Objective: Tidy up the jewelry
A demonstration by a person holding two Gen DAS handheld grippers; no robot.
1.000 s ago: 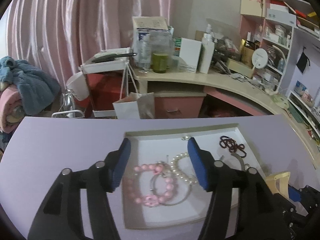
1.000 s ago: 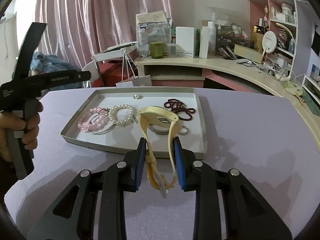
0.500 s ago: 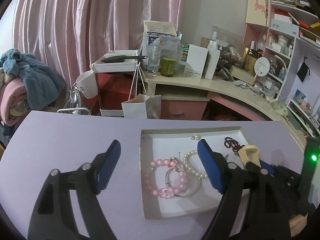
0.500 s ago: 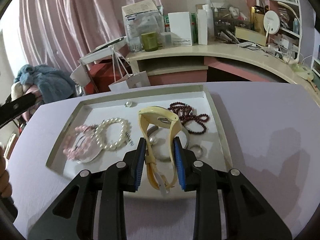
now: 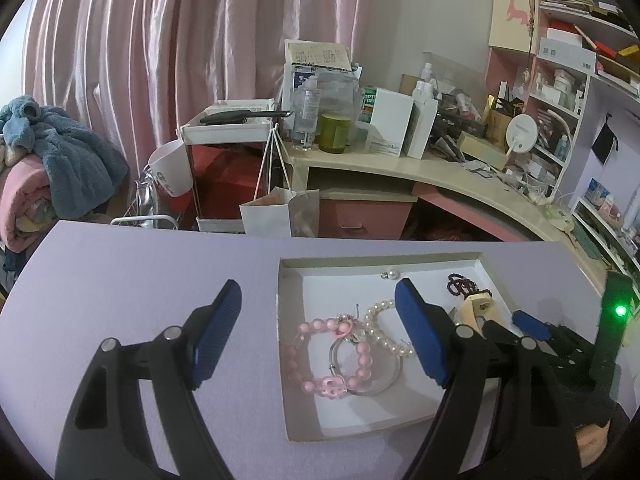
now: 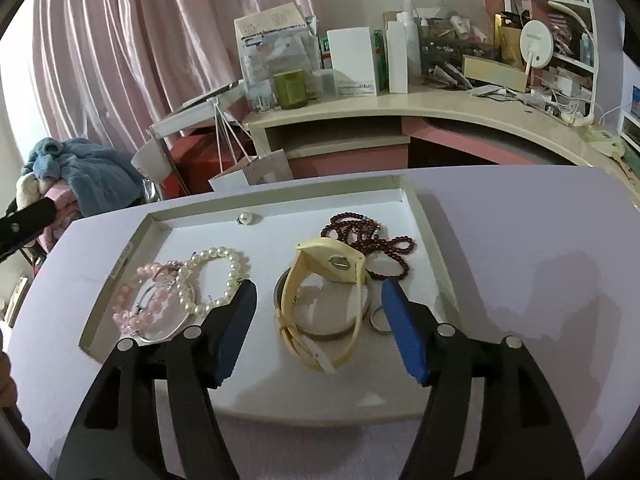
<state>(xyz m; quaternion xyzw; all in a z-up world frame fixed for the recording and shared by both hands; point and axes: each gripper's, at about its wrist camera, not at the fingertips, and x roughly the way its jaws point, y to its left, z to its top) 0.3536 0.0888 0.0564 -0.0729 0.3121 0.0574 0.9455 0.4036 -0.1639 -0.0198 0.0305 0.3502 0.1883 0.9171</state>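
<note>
A shallow white tray lies on the lilac table. In it are a cream wristwatch resting on a silver bangle, a dark red bead string, a white pearl bracelet, a pink bead bracelet, a small ring and a single pearl. My right gripper is open, its jaws on either side of the watch strap, apart from it. My left gripper is open and empty over the tray's left edge, near the pink bracelet.
A cluttered curved desk with boxes and bottles stands behind the table. Pink shelves are at the right, a pink curtain at the back, and a heap of blankets at the left.
My right gripper has moved forward over the tray, opened and let go of the cream watch, which now lies in the tray. My left gripper has shifted left.
</note>
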